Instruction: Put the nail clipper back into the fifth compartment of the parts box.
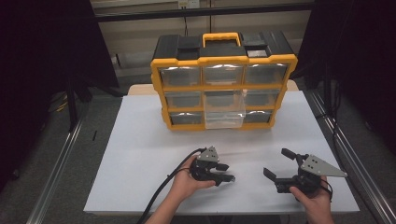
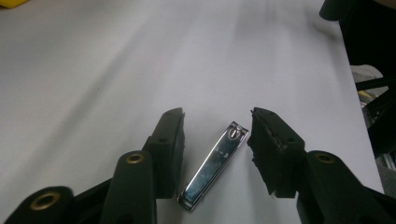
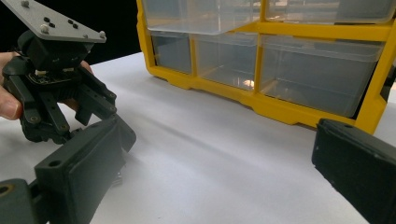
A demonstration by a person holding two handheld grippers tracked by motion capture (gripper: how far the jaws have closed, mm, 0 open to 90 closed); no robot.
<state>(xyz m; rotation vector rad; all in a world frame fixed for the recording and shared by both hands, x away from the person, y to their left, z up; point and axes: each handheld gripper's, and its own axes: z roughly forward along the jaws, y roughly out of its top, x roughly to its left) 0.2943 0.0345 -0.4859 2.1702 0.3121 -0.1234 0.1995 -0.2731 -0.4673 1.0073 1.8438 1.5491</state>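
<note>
A silver nail clipper (image 2: 215,165) lies flat on the white table (image 2: 116,70), between the two jaws of my left gripper (image 2: 217,116). The jaws are open and stand apart from the clipper on both sides. In the high view my left gripper (image 1: 227,172) sits low at the front centre of the table, pointing right. My right gripper (image 1: 278,162) is to its right, wide open and holding nothing, pointing left toward it. The right gripper view looks between its own jaws (image 3: 217,140) and takes in the left gripper (image 3: 88,116) close by.
A yellow and black drawer organizer (image 1: 224,60) with clear drawers stands at the back centre of the table (image 1: 140,154). One clear drawer (image 1: 224,114) in its middle column is pulled out toward me. Bare tabletop lies between the organizer and the grippers.
</note>
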